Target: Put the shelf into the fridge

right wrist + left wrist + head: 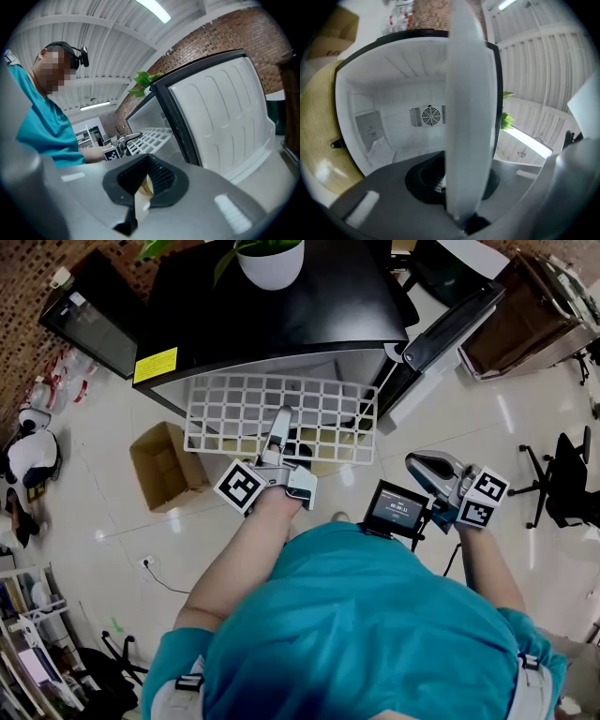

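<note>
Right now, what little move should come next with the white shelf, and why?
Probably slide the white grid shelf straight ahead, kept level, into the open black fridge. The left tool grips the shelf's near edge, and the far edge is already about at the fridge's opening, with the white inside facing it. The right tool is shut and empty, off to the side.

The white coated wire grid shelf (281, 418) looks smooth with a dull sheen. The black fridge (281, 324) has a glossy top that throws back the light, and inside it a smooth white plastic lining (393, 89). A matt brown cardboard box (164, 465) sits on the shiny pale tiled floor (94, 517), the white plant pot (272, 266) looks glazed, and the red brick wall (220, 33) is rough.
</note>
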Motion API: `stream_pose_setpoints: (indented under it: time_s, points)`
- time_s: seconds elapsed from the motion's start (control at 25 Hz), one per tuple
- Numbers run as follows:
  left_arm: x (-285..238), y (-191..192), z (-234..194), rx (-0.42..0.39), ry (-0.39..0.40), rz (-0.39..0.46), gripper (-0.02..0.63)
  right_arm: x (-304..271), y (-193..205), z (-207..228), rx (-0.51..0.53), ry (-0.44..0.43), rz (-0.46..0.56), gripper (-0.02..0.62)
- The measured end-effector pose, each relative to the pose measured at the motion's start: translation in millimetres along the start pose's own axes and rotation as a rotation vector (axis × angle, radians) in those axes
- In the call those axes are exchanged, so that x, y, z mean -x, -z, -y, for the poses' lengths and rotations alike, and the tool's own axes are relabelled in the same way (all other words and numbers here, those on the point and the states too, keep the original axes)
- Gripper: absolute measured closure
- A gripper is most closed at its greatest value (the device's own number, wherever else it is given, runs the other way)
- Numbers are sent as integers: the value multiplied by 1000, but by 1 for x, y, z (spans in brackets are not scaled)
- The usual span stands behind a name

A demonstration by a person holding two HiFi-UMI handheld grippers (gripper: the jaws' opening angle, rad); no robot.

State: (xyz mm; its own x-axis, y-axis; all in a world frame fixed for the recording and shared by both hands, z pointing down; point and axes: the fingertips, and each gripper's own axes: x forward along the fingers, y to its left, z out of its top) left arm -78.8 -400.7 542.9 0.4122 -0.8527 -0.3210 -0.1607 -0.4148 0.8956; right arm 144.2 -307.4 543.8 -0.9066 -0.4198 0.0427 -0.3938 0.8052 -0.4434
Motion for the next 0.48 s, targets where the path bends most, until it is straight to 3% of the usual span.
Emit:
stream_pose_setpoints:
  time_s: [0.16, 0.48]
  points:
    - [10, -13, 4, 82, 0, 106, 571, 3, 4, 1, -15, 11, 2, 594]
    - [1, -31, 16, 34, 2, 165, 574, 0, 8, -7, -11, -2, -11, 594]
